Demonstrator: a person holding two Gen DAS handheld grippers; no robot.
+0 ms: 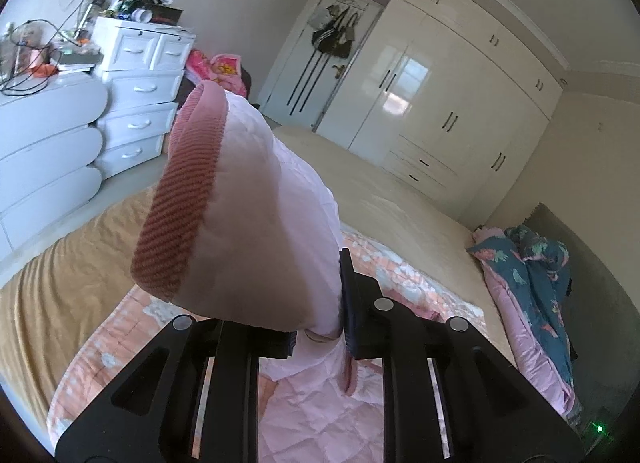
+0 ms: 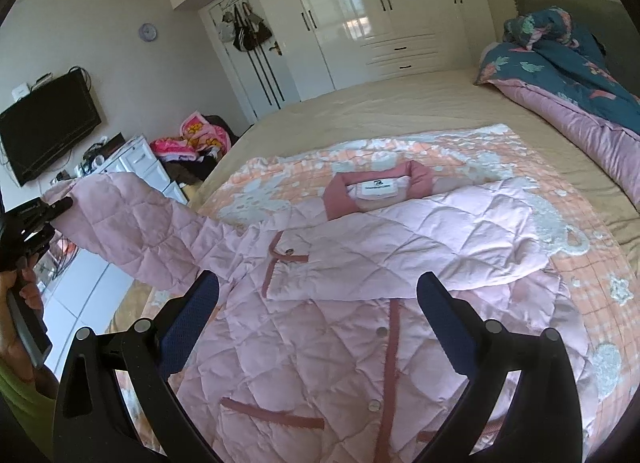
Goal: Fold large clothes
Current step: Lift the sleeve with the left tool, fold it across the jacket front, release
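There, sleeve point(image 1: 248, 199) in left claw point(image 1: 320, 327).

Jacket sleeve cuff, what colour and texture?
Dusty rose-pink ribbed knit cuff, on the pale pink quilted jacket. Clearest in the left wrist view.

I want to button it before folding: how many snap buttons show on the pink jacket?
3 on the jacket: one on the chest pocket flap, two along the front placket. Folded fabric may hide more.
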